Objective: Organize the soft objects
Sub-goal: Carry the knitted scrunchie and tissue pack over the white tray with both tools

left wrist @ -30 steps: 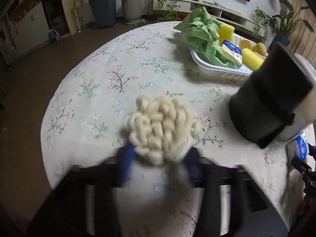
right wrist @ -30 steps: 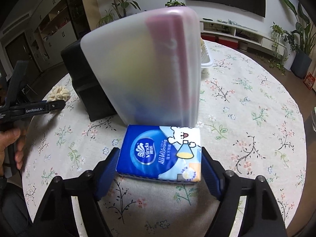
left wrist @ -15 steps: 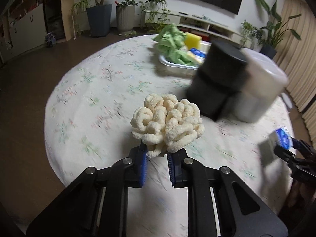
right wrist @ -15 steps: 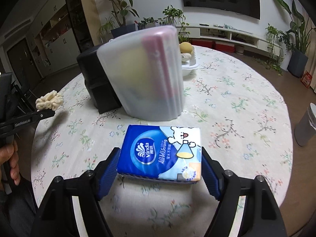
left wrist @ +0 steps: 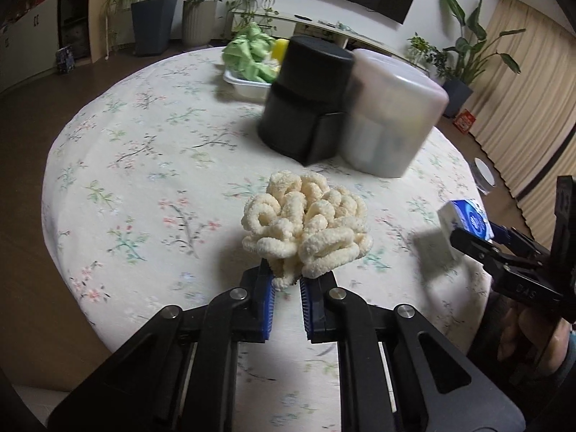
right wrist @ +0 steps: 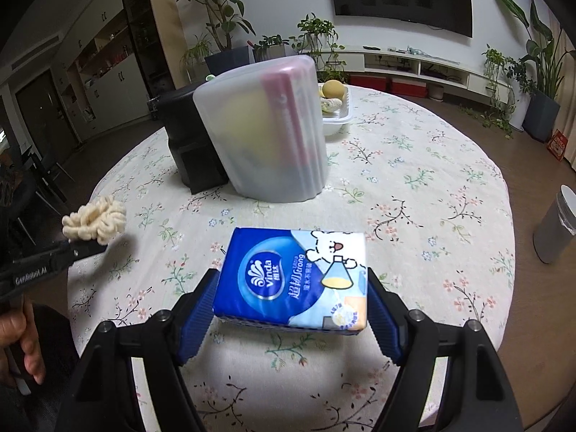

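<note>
My left gripper (left wrist: 287,284) is shut on a cream looped scrunchie (left wrist: 307,226) and holds it above the floral tablecloth (left wrist: 136,165); it also shows at the left of the right wrist view (right wrist: 95,220). My right gripper (right wrist: 293,300) is shut on a blue Vinda tissue pack (right wrist: 293,275), held above the table; the pack also shows at the right of the left wrist view (left wrist: 468,217). A black bin (left wrist: 306,97) and a translucent white bin (left wrist: 390,122) stand side by side in the middle of the table.
A white tray (left wrist: 241,84) at the far side holds a green cloth (left wrist: 250,52), yellow sponges and other soft things. Potted plants, a TV unit and curtains ring the room. A grey waste bin (right wrist: 556,225) stands on the floor to the right.
The left gripper has closed on the scrunchie and lifted it off the table, drawing back. The right gripper has drawn back from the bins with the tissue pack still held.
</note>
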The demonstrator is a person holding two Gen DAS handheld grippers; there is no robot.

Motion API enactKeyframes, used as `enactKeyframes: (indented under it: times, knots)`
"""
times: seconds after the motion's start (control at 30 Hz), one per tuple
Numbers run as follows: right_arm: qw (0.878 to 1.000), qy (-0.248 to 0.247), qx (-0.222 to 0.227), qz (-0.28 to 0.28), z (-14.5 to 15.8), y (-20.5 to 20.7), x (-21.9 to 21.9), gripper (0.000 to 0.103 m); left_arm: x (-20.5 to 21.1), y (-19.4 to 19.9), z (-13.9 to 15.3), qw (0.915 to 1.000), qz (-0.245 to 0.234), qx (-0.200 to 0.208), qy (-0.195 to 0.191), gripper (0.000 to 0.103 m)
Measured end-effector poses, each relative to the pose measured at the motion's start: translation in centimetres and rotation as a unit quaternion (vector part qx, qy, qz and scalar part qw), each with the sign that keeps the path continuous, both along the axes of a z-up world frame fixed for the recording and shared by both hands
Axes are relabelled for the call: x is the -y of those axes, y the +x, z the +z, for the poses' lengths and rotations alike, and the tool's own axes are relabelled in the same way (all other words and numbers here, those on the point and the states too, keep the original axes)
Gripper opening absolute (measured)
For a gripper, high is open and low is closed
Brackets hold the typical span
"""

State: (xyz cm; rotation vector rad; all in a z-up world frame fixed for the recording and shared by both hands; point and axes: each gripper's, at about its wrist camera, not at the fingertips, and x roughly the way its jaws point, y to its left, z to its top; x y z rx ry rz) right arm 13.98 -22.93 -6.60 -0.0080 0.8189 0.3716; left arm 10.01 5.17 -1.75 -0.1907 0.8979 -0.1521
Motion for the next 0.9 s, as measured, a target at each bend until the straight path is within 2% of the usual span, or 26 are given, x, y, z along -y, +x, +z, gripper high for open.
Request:
enactKeyframes:
  times: [0.27, 0.57, 0.73, 0.9]
  knots:
    - [1.0, 0.004, 0.02, -0.005, 1.8, -0.1, 0.7, 0.078, 1.4, 0.7, 3.6, 0.9993, -0.015, 0.033, -0.001, 0.011]
    - [0.999, 0.003, 0.038, -0.017, 4.1, 1.9, 2.8, 0.078, -0.3, 3.2, 6.9, 0.9984, -0.005, 0.055, -0.012, 0.011]
    - [0.998, -0.003, 0.053, -0.014, 6.3, 3.7, 3.6, 0.078, -1.2, 5.3, 9.5, 0.9972, -0.002, 0.075, 0.003, 0.011]
    - [0.997, -0.017, 0.078, 0.007, 10.0, 6.8, 3.4, 0.078, -1.4, 8.5, 12.2, 0.9957, -0.014, 0.087, 0.03, 0.011]
